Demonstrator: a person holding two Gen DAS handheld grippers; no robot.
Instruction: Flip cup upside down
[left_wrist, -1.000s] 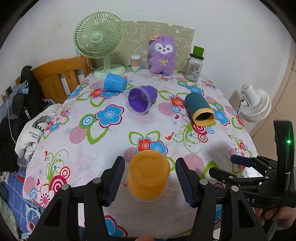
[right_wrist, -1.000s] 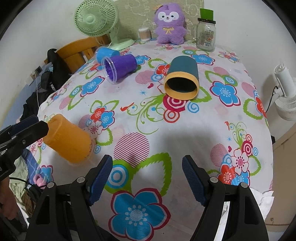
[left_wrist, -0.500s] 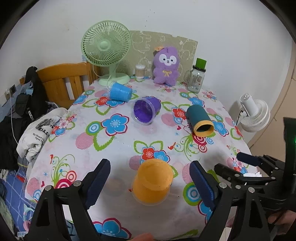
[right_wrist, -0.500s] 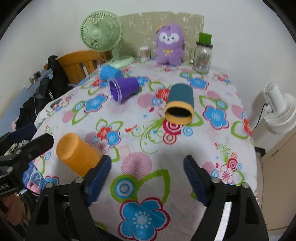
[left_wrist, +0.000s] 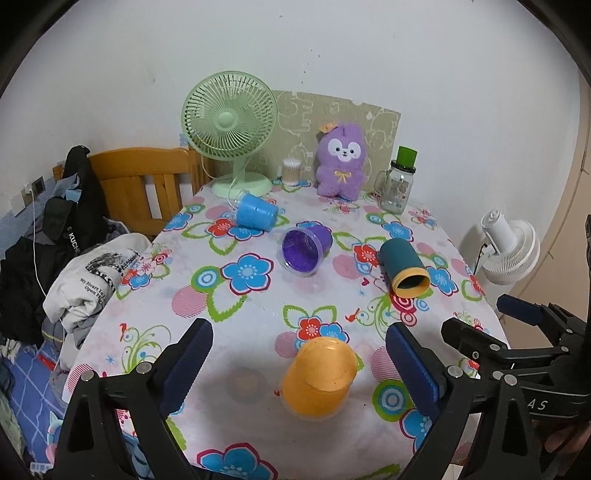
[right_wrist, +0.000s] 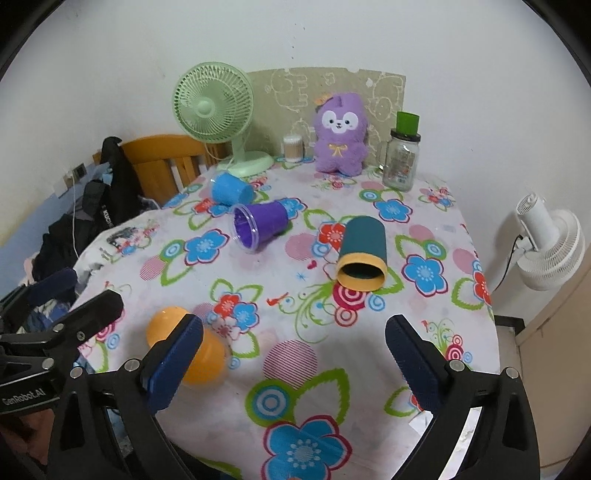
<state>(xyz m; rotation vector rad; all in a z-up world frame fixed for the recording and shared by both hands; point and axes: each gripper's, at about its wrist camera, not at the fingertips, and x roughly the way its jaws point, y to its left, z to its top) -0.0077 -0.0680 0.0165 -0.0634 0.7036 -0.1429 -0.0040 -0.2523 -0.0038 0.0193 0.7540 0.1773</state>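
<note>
The orange cup (left_wrist: 319, 376) is seen mouth-down with its flat base uppermost, standing on the flowered bench (left_wrist: 258, 302) near the front edge, and nothing grips it. The left claw (left_wrist: 299, 373) is held wide open around the orange cup without touching it, while the right claw (right_wrist: 293, 365) is likewise spread open and empty just beside that cup. Beyond the orange cup, bare cloth lies before the purple cup (left_wrist: 304, 245), teal cup (left_wrist: 404, 267) and blue cup (left_wrist: 255, 212), all on their sides.
</note>
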